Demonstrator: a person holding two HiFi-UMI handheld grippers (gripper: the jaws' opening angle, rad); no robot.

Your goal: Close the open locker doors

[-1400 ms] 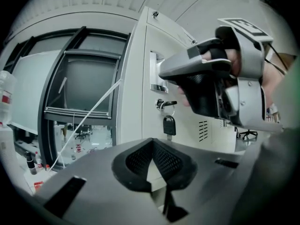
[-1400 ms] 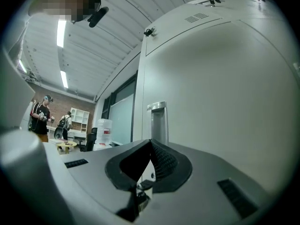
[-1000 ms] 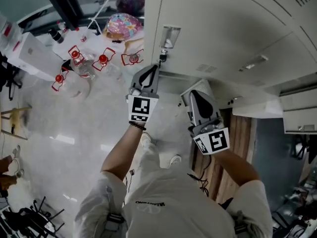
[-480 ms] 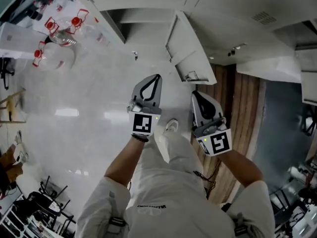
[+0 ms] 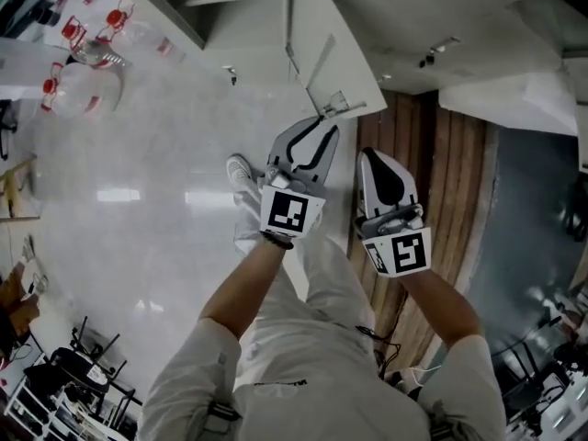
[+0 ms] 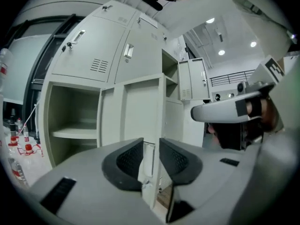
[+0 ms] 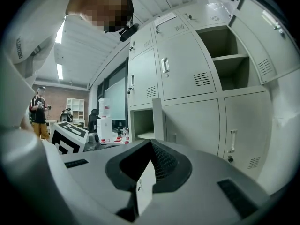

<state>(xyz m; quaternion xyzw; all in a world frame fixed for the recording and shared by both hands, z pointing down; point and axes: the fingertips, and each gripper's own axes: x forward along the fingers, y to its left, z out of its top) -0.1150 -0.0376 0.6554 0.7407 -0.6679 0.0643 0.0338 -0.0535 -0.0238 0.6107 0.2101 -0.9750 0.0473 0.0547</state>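
Observation:
The low open locker door [image 5: 323,49] swings out over the floor, its handle [image 5: 337,107] at the free edge. My left gripper [image 5: 326,125] is at that edge with its jaws opening. The door's edge [image 6: 149,165] stands between the pads [image 6: 129,158], which do not press on it. Behind it is the open compartment [image 6: 75,121] with a shelf. My right gripper [image 5: 369,154] hangs shut and empty beside the left one. Looking along its jaws [image 7: 151,143], I see an open upper compartment [image 7: 229,55] and a low open one [image 7: 143,123].
Bottles with red caps [image 5: 78,62] lie on the pale floor at the far left. A wooden floor strip [image 5: 432,191] runs under the right gripper. Another open door [image 5: 524,99] juts out at the right. The person's shoe [image 5: 241,168] is beside the left gripper.
The head view has swung down along the lockers. My left gripper has moved up to the low door's edge and its jaws have parted. The right gripper stayed shut alongside.

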